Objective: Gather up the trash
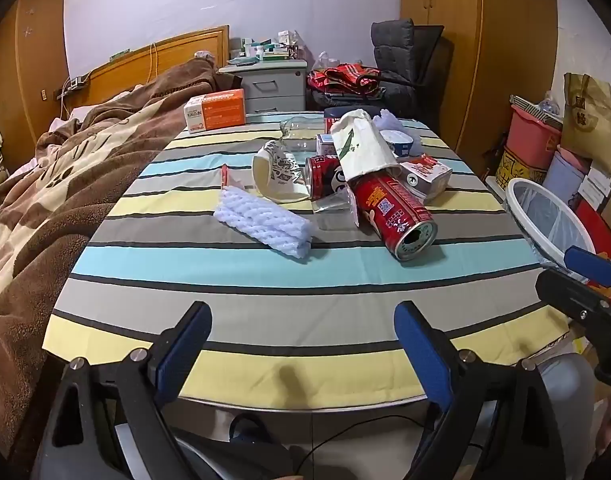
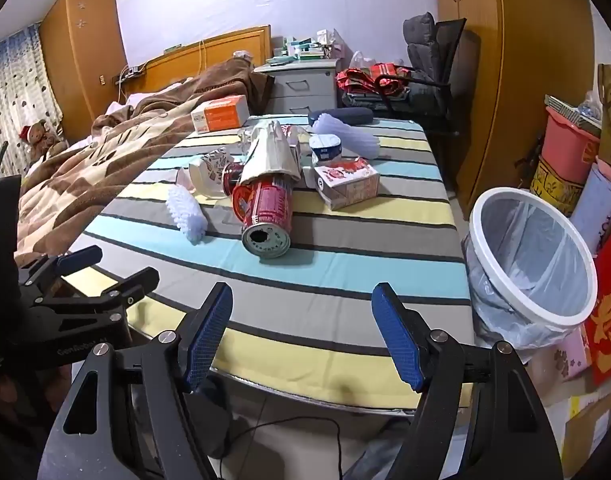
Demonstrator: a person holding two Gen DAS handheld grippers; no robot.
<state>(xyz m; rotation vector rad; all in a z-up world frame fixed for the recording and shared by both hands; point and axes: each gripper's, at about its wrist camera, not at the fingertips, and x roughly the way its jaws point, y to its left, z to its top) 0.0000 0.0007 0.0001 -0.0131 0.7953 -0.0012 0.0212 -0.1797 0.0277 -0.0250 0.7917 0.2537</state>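
Observation:
A heap of trash lies mid-table on the striped cloth (image 1: 265, 280): a red can (image 1: 393, 212) (image 2: 267, 216) on its side, a cream paper bag (image 1: 361, 144) over it, a white foam net (image 1: 261, 220) (image 2: 185, 216), a crushed paper cup (image 1: 277, 172), a second red can (image 1: 325, 176), a small carton (image 1: 425, 174) (image 2: 345, 182) and a clear plastic cup (image 1: 333, 204). A white bin with a clear liner (image 2: 533, 260) (image 1: 549, 216) stands right of the table. My left gripper (image 1: 301, 344) (image 2: 105, 268) and right gripper (image 2: 301, 328) are open and empty at the near edge.
An orange box (image 1: 215, 110) and a dark case (image 2: 341, 114) lie at the far edge. A bed with a brown blanket (image 1: 45, 184) borders the left. Boxes, a pink bucket (image 2: 569, 144) and bags stack at the right; a chair (image 1: 397, 64) stands behind.

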